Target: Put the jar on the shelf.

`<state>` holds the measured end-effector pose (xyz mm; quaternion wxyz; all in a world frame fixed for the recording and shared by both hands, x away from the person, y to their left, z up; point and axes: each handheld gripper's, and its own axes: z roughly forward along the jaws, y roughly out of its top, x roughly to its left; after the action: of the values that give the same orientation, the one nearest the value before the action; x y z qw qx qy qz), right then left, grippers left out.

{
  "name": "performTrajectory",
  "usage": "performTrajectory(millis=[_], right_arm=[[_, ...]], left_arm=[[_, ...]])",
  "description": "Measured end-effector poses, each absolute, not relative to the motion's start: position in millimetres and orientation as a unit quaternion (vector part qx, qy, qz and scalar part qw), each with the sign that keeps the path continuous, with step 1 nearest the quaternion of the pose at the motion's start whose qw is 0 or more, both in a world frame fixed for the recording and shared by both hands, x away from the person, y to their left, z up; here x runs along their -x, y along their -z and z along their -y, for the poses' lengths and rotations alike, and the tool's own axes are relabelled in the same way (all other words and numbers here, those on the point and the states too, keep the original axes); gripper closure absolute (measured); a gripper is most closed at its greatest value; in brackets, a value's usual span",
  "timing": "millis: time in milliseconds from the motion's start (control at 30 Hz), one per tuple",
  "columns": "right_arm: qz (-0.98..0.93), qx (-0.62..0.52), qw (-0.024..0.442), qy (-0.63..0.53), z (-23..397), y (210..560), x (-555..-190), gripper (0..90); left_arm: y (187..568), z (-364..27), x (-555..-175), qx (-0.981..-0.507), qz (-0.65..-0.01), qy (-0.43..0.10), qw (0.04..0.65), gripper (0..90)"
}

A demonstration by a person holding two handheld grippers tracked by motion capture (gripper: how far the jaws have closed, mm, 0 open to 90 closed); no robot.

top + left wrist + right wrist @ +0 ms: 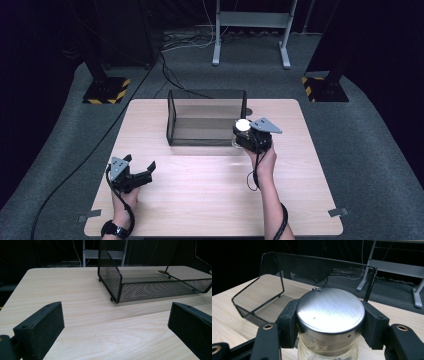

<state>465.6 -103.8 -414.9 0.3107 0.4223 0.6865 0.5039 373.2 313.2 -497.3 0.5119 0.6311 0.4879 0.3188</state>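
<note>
A glass jar [328, 350] with a brushed metal lid [330, 310] sits between the jaws of my right gripper [329, 322], which is shut on it just under the lid. In the high view the right gripper [243, 131] holds the jar, lid [242, 124] up, at the front right corner of a black wire-mesh basket [172, 117]. The basket [249, 300] stands open-topped on the wooden table [200, 190]. My left gripper [139, 166] rests near the table's front left, jaws wide open with nothing between them; its pads [42, 330] frame bare tabletop, with the basket [120, 287] ahead.
A white metal stand [250, 25] and cables lie on the grey floor behind the table. Two black posts with yellow-striped bases [106, 90] flank the far corners. A small round mark [163, 272] shows on the table beyond the basket.
</note>
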Motion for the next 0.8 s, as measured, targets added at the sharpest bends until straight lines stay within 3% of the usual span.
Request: performTrajectory(millis=[800], right_arm=[[-0.677,-0.447,0.320,-0.490,69.9,405.5,-513.5,38.5]], left_arm=[[497.8,-308.2,-370.6,-0.632,-0.483,-0.303,0.524,0.0]])
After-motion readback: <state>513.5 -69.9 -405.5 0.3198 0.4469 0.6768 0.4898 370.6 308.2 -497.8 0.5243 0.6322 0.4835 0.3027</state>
